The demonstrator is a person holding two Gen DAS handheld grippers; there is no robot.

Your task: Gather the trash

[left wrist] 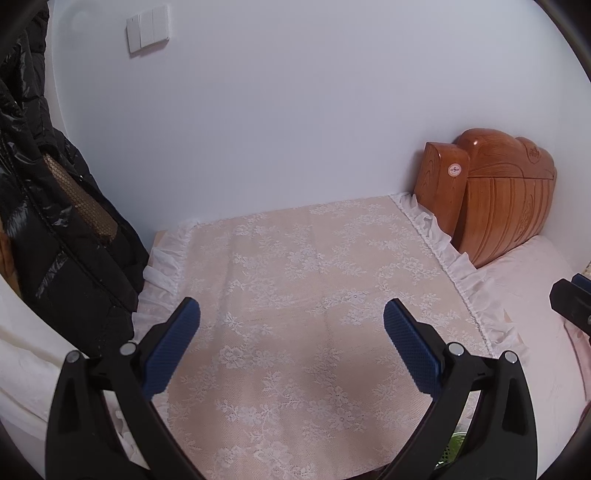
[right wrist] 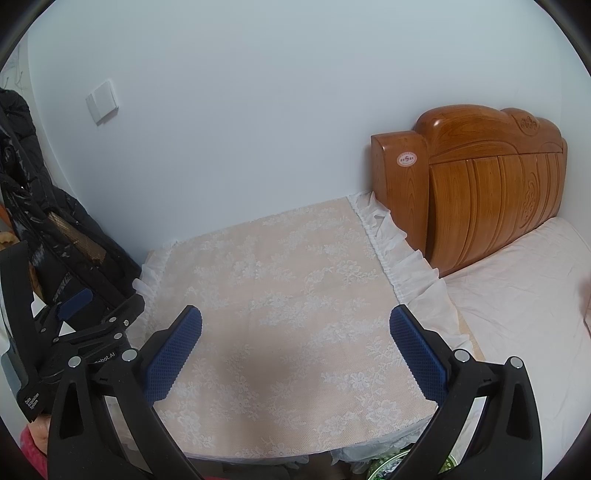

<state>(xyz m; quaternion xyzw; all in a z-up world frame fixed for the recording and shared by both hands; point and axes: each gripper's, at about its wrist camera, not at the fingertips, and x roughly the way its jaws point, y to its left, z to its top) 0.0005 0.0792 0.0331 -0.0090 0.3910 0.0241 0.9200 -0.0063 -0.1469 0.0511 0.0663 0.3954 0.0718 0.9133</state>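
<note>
Over a small table draped in a lace cloth, both grippers hung with nothing in them: the left gripper had its blue fingers spread wide apart, and the right gripper likewise held its blue pads wide with only bare cloth between them. Nearest the cameras, at the bottom edge below the table front, something green and meshed showed beside thin white plastic, perhaps a bin with a liner, though too little of it was visible to say. The cloth itself carried no wrapper, scrap or litter that either view could show, so the trash was either out of sight or already gone from this surface; I could not tell which. Judged from that, the table looked finished or never dirty, and any remaining collecting lay elsewhere. Left of the table hung a black padded jacket. To the right lay a bed with a pale sheet, and farther back stood its wooden headboard against the white wall, with a light switch high up
</note>
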